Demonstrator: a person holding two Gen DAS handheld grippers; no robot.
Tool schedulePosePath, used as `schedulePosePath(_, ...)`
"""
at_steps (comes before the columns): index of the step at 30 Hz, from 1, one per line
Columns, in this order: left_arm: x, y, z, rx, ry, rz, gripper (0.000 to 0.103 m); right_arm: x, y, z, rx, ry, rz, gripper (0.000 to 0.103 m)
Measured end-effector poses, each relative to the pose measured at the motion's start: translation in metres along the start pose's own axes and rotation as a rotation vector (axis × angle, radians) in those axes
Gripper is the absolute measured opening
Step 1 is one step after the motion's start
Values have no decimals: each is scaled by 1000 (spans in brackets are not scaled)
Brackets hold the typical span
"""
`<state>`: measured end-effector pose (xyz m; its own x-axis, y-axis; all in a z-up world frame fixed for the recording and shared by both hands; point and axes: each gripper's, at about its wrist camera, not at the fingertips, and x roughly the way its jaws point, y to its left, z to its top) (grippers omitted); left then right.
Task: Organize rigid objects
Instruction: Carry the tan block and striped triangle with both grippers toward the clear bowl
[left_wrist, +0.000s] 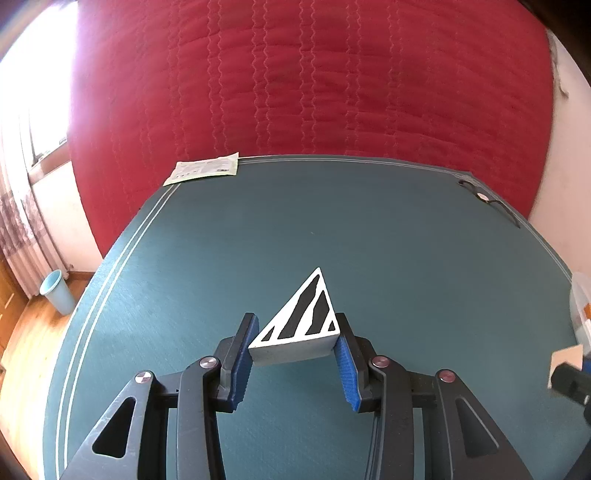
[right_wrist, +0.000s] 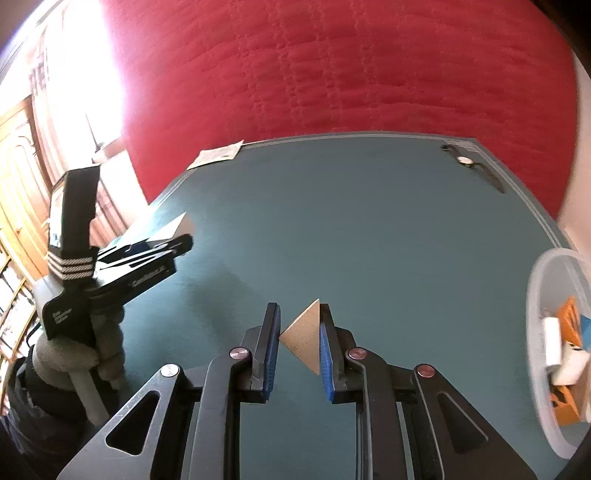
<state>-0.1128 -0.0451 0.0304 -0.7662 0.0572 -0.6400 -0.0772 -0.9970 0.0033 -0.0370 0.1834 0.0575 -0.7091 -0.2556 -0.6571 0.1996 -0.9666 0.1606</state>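
My left gripper (left_wrist: 295, 339) is shut on a white triangular block with black stripes (left_wrist: 301, 325), held above the teal table mat (left_wrist: 369, 240). My right gripper (right_wrist: 299, 336) is shut on a plain tan triangular block (right_wrist: 304, 338), also above the mat (right_wrist: 369, 221). The left gripper and its block (right_wrist: 177, 227) also show at the left of the right wrist view. The right gripper's tan block (left_wrist: 567, 360) shows at the right edge of the left wrist view.
A clear plastic tub (right_wrist: 535, 295) holding several orange and white blocks stands at the right edge. A paper sheet (left_wrist: 203, 170) lies at the mat's far left corner. A black-framed item (left_wrist: 487, 201) lies at the far right corner. A red quilt (left_wrist: 314, 74) hangs behind.
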Motion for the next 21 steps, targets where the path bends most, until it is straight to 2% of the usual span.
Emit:
schedulePosePath(10, -13, -35, -11, 40, 14, -31, 43, -29, -49, -12, 72, -28, -78, 20)
schedulePosePath(21, -24, -84, -18, 80, 39, -112, 43, -66, -111, -24, 172, -75, -160, 20)
